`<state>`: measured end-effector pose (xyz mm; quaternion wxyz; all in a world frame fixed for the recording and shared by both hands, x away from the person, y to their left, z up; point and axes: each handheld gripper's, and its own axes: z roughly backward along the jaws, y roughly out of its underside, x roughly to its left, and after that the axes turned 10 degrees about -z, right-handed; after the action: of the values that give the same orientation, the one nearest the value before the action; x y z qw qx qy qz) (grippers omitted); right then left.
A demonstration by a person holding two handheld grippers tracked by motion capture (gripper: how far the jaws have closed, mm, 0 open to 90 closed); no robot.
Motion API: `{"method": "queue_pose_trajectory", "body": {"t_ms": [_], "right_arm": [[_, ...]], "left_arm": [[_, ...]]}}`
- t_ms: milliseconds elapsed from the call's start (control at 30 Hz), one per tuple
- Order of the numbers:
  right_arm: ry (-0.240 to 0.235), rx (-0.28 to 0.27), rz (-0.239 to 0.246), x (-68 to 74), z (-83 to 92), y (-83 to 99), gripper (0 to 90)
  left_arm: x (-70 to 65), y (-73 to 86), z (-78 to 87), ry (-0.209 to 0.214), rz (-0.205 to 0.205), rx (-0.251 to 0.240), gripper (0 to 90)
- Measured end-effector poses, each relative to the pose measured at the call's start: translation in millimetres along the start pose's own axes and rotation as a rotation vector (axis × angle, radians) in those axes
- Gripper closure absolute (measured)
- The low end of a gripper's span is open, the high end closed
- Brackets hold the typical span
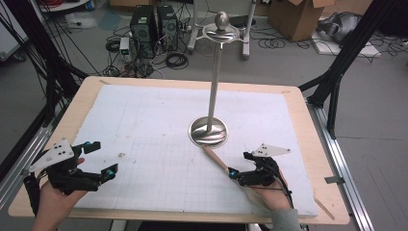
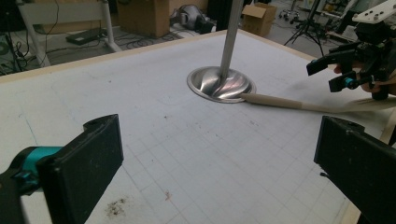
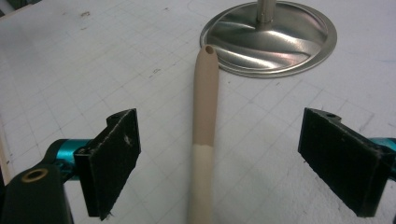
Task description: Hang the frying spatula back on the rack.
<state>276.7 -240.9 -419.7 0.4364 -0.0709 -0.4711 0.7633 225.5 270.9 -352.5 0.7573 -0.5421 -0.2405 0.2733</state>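
Note:
A tan wooden handle (image 1: 219,161) with a small hole in its tip lies on the white grid mat (image 1: 154,115). Its tip rests next to the round base of a metal stand (image 1: 208,131). My right gripper (image 1: 239,164) is open and low over the mat, with one jaw on each side of the handle (image 3: 205,107) and neither touching it. In the right gripper view the handle turns paler toward the bottom edge. My left gripper (image 1: 103,158) is open at the mat's front left, holding nothing. The left gripper view shows the stand (image 2: 222,84), the handle (image 2: 289,102) and the right gripper (image 2: 338,74) beyond its own jaws.
The stand's thin pole rises to a ring and a ball top (image 1: 221,20). A few dark specks (image 2: 114,205) mark the mat near the left gripper. Past the wooden table edge (image 1: 312,125), computer towers (image 1: 154,24), cables and cardboard boxes (image 1: 296,14) sit on the floor.

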Motion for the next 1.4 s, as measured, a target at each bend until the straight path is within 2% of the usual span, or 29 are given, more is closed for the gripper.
{"method": "queue_pose_trajectory", "body": {"t_ms": [67,233,333,500,633,800,1133,1233,1300,1400], "right_arm": [[-0.004,0.005,-0.010,-0.2,-0.4,1.6,12.1],[-0.004,-0.015,0.006,-0.3,-0.1,5.0,12.1],[0.008,-0.016,0.020,1.1,-0.2,6.1,12.1],[0.000,-0.004,0.020,0.4,-2.8,10.7,12.3],[0.009,-0.008,0.053,2.1,-5.1,14.4,13.6],[0.020,0.013,0.050,2.5,-8.9,18.2,14.0],[0.037,0.041,0.079,6.7,-12.9,22.1,16.6],[0.055,0.055,0.104,9.4,-15.0,23.9,21.5],[0.070,0.043,0.115,11.3,-13.6,25.1,25.3],[0.079,0.032,0.103,10.2,-11.9,25.9,28.0]], "left_arm": [[0.2,0.3,0.2,-0.002,0.000,0.002,1.8],[0.2,0.0,0.8,-0.002,0.001,0.001,1.8],[0.2,-0.2,0.7,0.008,0.006,-0.006,1.8],[0.8,0.1,1.4,0.005,0.007,-0.009,1.8],[1.3,1.5,0.7,0.001,0.010,-0.005,1.8],[1.5,2.8,-0.8,0.004,0.009,0.005,1.8],[1.9,2.9,-0.4,0.004,0.012,0.000,1.8],[1.6,2.4,-0.2,0.003,0.014,-0.004,1.8],[2.0,2.6,0.0,0.004,0.014,0.000,1.8],[2.6,3.3,0.3,0.002,0.016,0.000,1.8]]}}
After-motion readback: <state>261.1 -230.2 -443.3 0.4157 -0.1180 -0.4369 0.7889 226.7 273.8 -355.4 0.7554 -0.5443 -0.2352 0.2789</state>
